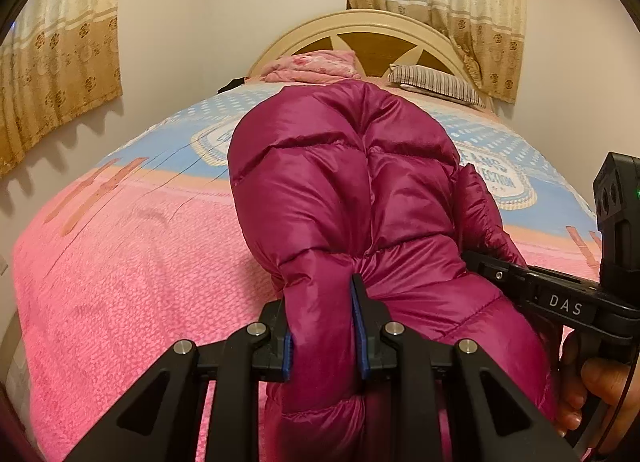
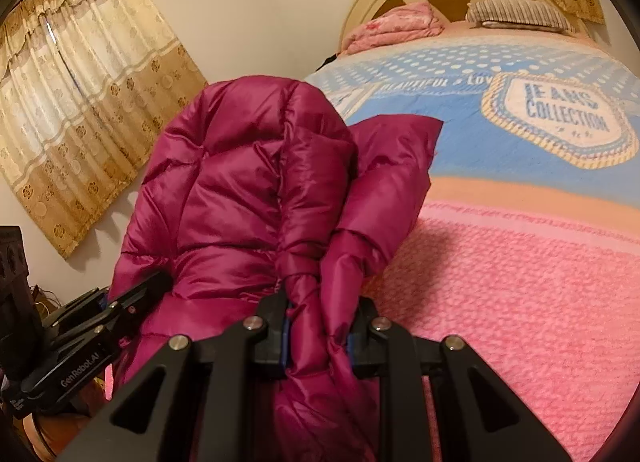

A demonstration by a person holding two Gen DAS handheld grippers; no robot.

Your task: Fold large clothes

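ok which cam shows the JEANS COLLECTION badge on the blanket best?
Right wrist. The badge lies in full view on the blue part of the blanket, lettering readable. In the left wrist view the magenta down jacket covers most of it; only its right edge shows.

My left gripper point(image 1: 324, 326) angled down, jaws narrow, blue pads clamped on bunched fold of puffer jacket point(image 1: 340, 182); my right gripper point(image 2: 318, 326) pitched down likewise, jaws pinching jacket fabric; right hand point(image 1: 596, 394) wrapped on its handle, fingers curled; grippers side by side, near.
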